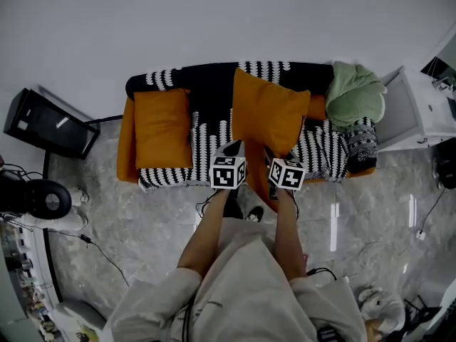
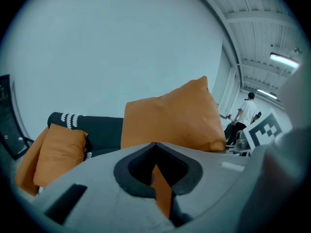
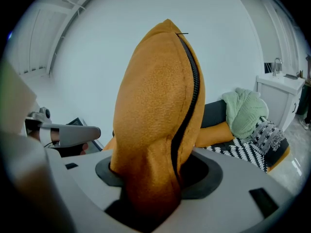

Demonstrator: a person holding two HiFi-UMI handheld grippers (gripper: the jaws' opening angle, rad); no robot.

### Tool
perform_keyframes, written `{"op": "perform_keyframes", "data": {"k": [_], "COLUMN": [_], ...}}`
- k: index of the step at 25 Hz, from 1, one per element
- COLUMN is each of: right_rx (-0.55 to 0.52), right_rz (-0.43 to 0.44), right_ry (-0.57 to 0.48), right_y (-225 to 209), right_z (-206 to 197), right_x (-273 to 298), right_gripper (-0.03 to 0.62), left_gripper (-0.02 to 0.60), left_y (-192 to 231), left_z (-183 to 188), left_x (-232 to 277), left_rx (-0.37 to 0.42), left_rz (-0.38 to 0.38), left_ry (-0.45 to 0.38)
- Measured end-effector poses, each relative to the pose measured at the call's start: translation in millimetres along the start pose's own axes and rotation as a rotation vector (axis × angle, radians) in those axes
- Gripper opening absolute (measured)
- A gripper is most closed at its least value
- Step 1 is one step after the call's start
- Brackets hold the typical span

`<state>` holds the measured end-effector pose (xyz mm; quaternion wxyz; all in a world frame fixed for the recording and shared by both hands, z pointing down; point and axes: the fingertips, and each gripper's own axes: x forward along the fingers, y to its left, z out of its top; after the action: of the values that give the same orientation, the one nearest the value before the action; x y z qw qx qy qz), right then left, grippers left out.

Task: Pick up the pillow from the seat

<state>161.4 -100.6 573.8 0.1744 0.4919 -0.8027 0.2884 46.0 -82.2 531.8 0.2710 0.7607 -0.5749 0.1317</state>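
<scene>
Orange fabric marks the pillow (image 1: 267, 112), held upright and, we judge, just off the seat (image 1: 324, 155). The right gripper (image 3: 150, 178) is half closed on a thick bunch of its lower corner. The left gripper (image 2: 158, 178) pinches a thin edge nearly flat. The lift is in hand. Next we would raise both grippers evenly. A second pillow (image 1: 162, 127) lies to the left.

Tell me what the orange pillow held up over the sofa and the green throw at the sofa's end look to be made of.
The orange square pillow looks like a matte, suede-like or finely woven fabric, judging by its pebbled grain; a dark zipper runs along its edge. The green bundled throw is probably a soft knit or fleece, going by its ribbed, plush folds; the exact fibre cannot be told.
</scene>
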Motion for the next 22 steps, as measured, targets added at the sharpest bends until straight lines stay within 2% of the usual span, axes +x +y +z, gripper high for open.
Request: {"op": "perform_keyframes", "data": {"k": [7, 22], "right_rx": [0.005, -0.006], "right_rz": [-0.013, 0.006], "right_ry": [0.012, 0.006], "right_y": [-0.3, 7.7], "right_z": [-7.9, -6.3], "right_x": [-3.3, 1.0], "right_gripper": [0.259, 0.259], "left_gripper": [0.008, 0.009], "left_y": [-1.6, 2.5], "left_z": [-10.0, -17.8], "left_x": [-3.2, -1.8], "left_rx": [-0.032, -0.046], "left_rz": [-0.004, 0.003], "left_ry": [0.017, 0.028]}}
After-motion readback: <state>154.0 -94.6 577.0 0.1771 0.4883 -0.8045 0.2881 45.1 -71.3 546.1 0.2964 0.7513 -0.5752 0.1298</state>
